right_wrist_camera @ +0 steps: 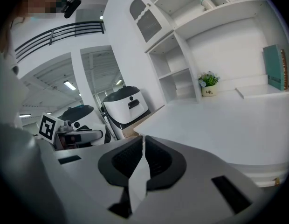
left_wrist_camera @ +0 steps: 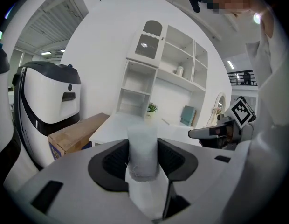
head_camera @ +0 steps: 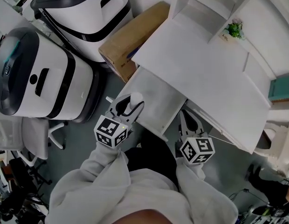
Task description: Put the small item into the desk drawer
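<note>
The small item (left_wrist_camera: 142,141) is a white, frosted cylinder, and my left gripper (left_wrist_camera: 143,161) is shut on it. In the head view that gripper (head_camera: 129,105) holds the item (head_camera: 136,98) over the near left corner of the open desk drawer (head_camera: 156,99), which is pulled out from under the white desk (head_camera: 205,73). My right gripper (head_camera: 186,119) hangs by the drawer's right side below the desk's front edge. In the right gripper view its jaws (right_wrist_camera: 143,146) meet with nothing between them.
A cardboard box (head_camera: 130,36) leans at the desk's left end, with two large white and black machines (head_camera: 42,78) beyond it. A potted plant (head_camera: 234,30) and a teal book (head_camera: 280,87) sit on the desk by its shelves. A white chair (head_camera: 35,134) stands at the left.
</note>
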Tool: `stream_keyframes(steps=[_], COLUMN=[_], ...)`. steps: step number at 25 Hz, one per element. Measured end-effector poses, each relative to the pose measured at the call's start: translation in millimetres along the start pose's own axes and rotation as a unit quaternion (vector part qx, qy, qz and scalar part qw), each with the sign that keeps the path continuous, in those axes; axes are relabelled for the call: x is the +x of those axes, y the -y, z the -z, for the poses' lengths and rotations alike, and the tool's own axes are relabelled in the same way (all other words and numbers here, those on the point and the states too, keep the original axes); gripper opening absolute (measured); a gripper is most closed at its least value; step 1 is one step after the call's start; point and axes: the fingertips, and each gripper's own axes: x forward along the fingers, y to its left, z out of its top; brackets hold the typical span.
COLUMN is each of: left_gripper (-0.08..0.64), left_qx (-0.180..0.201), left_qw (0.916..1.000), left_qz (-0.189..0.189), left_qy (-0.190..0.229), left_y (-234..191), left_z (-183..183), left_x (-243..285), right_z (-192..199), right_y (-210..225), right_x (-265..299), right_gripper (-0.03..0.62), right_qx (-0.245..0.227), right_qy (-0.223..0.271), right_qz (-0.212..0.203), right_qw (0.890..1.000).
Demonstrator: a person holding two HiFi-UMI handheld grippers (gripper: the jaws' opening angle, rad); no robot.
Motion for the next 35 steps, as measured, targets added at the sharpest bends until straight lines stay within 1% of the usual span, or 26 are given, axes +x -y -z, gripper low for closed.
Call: stream_keyframes(steps=[4, 8, 11, 13, 16, 20, 22, 24, 29, 32, 35], left_gripper=[0.190, 0.190, 0.190, 0.190, 0.190, 0.190, 0.190, 0.191, 0.191, 0.192, 0.192], left_qx=[-0.010, -0.001, 0.004, 0.005, 0.003, 0.004, 0.009, 0.022, 0.063, 0.084, 0.101], left_qw=[0.9997, 0.9987, 0.9963, 0.9933, 0.9862, 0.9781, 0.9729, 0.9660, 0.9454, 0.9332, 0.9228], left_qz=[0.011, 0.028, 0.043, 0.055, 0.079, 0.098, 0.107, 0.117, 0.142, 0.149, 0.154], left_qy=[-0.020, -0.043, -0.074, -0.101, -0.145, -0.184, -0.205, -0.229, -0.287, -0.316, -0.339], left_y=[-2, 3, 8, 10, 15, 21, 23, 26, 30, 28, 25], left_z=[2, 7, 15, 22, 37, 57, 69, 81, 112, 131, 146], left_x=[22, 43, 59, 71, 89, 112, 123, 133, 153, 164, 174], right_z=[-1, -1, -1, -3, -6, -5, -2, -1, 2, 2, 4], right_y=[11, 18, 24, 27, 31, 40, 44, 47, 57, 62, 64], right_x=[10, 17, 20, 22, 23, 21, 19, 18, 16, 16, 18], right_gripper=[0.043, 0.043, 0.043, 0.043, 0.043, 0.043, 0.043, 0.043, 0.043, 0.043, 0.043], right_qx=[0.012, 0.019, 0.025, 0.027, 0.030, 0.041, 0.045, 0.047, 0.055, 0.057, 0.059], right_qy=[-0.010, -0.014, -0.016, -0.016, -0.014, -0.011, -0.011, -0.011, -0.012, -0.015, -0.020], right_qz=[0.001, 0.001, 0.001, 0.003, 0.009, 0.020, 0.024, 0.028, 0.042, 0.047, 0.051], right_qw=[1.000, 1.000, 1.000, 1.000, 0.999, 0.999, 0.999, 0.998, 0.998, 0.997, 0.997])
